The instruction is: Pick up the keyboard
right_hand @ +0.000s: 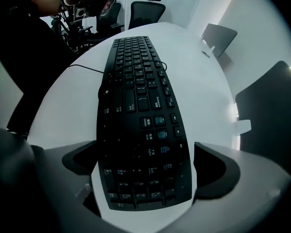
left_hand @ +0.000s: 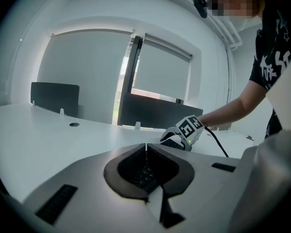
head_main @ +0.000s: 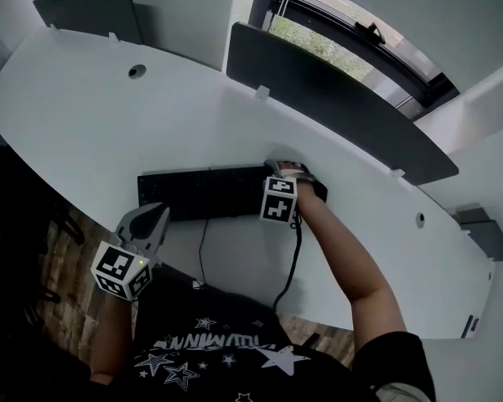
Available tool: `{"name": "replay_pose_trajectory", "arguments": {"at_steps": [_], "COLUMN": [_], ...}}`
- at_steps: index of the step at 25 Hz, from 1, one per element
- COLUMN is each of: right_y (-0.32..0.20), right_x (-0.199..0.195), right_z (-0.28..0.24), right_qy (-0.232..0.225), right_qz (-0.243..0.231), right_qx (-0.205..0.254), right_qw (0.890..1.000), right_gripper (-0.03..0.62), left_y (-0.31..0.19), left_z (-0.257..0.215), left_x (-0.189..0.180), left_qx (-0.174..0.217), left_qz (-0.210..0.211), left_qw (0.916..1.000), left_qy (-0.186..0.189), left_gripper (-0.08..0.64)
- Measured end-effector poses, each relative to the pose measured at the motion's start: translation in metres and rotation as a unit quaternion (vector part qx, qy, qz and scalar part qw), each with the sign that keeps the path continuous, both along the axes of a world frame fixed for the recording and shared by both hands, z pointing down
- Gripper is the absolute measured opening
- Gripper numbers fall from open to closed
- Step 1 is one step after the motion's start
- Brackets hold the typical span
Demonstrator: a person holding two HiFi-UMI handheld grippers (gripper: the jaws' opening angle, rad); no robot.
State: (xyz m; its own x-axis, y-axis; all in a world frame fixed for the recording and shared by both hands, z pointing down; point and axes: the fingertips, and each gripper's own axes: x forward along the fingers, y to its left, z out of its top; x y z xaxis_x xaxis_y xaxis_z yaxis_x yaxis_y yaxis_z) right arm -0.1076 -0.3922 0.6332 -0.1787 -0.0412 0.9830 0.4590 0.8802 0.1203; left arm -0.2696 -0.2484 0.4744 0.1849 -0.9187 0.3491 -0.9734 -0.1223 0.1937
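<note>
My right gripper [head_main: 290,172] hangs with jaws spread wide, straddling the right end of the keyboard [head_main: 203,193], ready to clamp. The keyboard lies flat near the desk's [head_main: 101,115] near edge. My left gripper [head_main: 153,218] is pressed together, empty, by its left end.

Black short-sleeved T-shirt [head_main: 203,335] printed with white stars and lettering. Pale grey plastic left gripper [head_main: 161,211] and right gripper [head_main: 287,171], each bearing a cube of black-and-white square markers [head_main: 124,271] with a small green light.
</note>
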Motion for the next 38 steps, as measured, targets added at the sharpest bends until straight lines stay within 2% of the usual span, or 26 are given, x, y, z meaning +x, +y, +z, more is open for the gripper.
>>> {"name": "replay_pose_trajectory", "arguments": {"at_steps": [3, 9, 15, 22, 28, 33, 38], "right_y": [0.001, 0.003, 0.004, -0.001, -0.002, -0.002, -0.001], "right_x": [0.0, -0.003, -0.006, -0.002, -0.002, -0.002, -0.002], "right_z": [0.004, 0.01, 0.013, 0.019, 0.02, 0.017, 0.013], "right_qy": [0.023, 0.066, 0.075, 0.146, 0.142, 0.119, 0.094], "right_qz": [-0.009, -0.034, -0.046, -0.041, -0.04, -0.041, -0.032], "right_qx": [-0.022, -0.039, -0.06, -0.033, -0.024, -0.019, 0.018], "right_qw": [0.999, 0.996, 0.994, 0.988, 0.989, 0.992, 0.995], "right_gripper": [0.577, 0.578, 0.581, 0.58, 0.58, 0.58, 0.58], "left_y": [0.0, 0.006, 0.005, 0.003, 0.008, 0.009, 0.01], "left_z": [0.005, 0.006, 0.011, 0.01, 0.015, 0.016, 0.018], "left_x": [-0.008, -0.018, -0.019, -0.012, -0.012, -0.013, -0.012], "left_qx": [-0.007, 0.005, -0.003, 0.0, -0.002, -0.008, -0.011], "left_qz": [-0.002, -0.006, -0.015, -0.012, -0.012, -0.019, -0.02], "left_qw": [1.0, 0.9998, 0.9995, 0.9996, 0.9997, 0.9997, 0.9997], "left_qy": [-0.006, 0.02, 0.028, 0.027, 0.023, 0.009, 0.004], "left_gripper": [0.017, 0.017, 0.017, 0.017, 0.017, 0.017, 0.017]}}
